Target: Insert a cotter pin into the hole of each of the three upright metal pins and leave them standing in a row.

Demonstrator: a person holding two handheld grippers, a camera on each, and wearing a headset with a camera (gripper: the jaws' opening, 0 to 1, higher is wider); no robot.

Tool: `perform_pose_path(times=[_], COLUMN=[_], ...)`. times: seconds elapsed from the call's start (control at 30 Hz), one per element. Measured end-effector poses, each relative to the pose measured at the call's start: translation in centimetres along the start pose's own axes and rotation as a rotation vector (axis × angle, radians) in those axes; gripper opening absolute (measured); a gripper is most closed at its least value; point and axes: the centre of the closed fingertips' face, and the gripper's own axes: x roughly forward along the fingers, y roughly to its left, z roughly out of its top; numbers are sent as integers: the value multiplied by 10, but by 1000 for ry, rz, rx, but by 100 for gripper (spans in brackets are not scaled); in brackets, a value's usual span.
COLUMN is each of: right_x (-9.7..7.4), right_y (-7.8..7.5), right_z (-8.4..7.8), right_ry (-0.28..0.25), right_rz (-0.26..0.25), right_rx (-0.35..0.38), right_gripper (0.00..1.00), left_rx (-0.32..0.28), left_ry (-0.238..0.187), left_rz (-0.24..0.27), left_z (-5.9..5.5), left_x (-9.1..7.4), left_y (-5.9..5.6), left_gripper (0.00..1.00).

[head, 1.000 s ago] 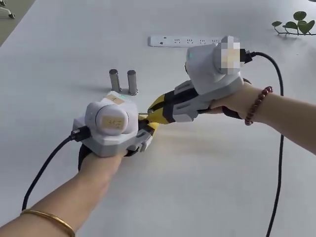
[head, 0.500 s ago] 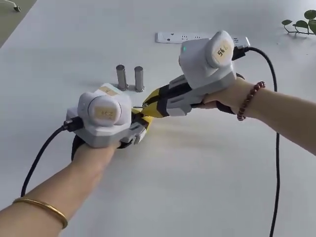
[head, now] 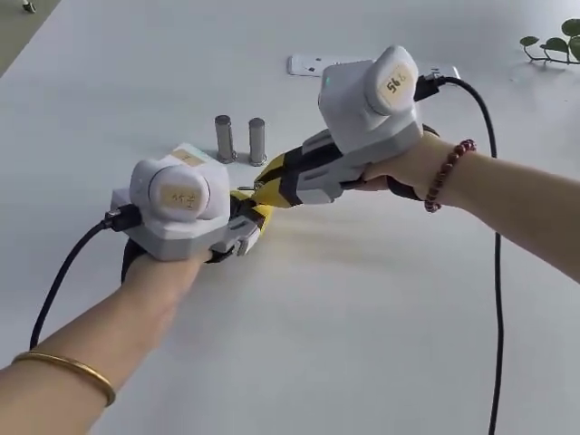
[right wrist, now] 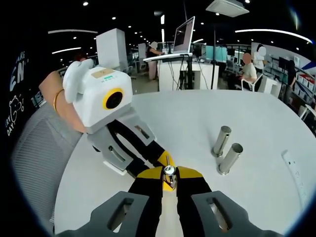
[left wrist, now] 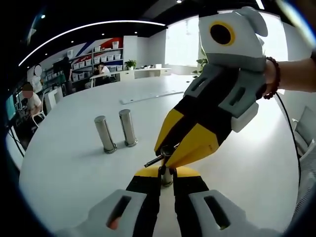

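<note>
Two upright metal pins (head: 224, 138) (head: 257, 140) stand side by side on the white table (head: 362, 299); they also show in the left gripper view (left wrist: 104, 134) (left wrist: 128, 128) and the right gripper view (right wrist: 221, 140) (right wrist: 230, 158). My left gripper (head: 249, 210) (left wrist: 167, 173) is shut on a third metal pin (left wrist: 167, 176), held above the table. My right gripper (head: 263, 186) (right wrist: 169, 175) meets it tip to tip, shut on a thin cotter pin (left wrist: 154, 161) at that pin's top. The pin's hole is hidden by the jaws.
A white power strip (head: 308, 65) lies at the far side of the table, with a small green plant (head: 548, 45) at the far right. Black cables (head: 494, 272) (head: 63, 281) trail from both grippers. People sit at desks in the background.
Both grippers have drifted a little to the left together, staying tip to tip. The two standing pins have not moved.
</note>
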Motion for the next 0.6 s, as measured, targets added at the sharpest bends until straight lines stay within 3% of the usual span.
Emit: perform_pose_path(times=[0.2, 0.3, 0.6], right_x=[1, 1, 2], right_y=[1, -1, -1], right_z=[1, 1, 2], right_ry=[0, -3, -5], right_rz=[-5, -12, -15], right_rx=[6, 10, 14], right_gripper=[4, 5, 5], left_rx=[-4, -11, -22], left_ry=[5, 27, 27], left_rz=[3, 9, 0], left_z=[-1, -6, -13], left_x=[0, -1, -6], left_y=[0, 1, -1], left_gripper=[7, 8, 14])
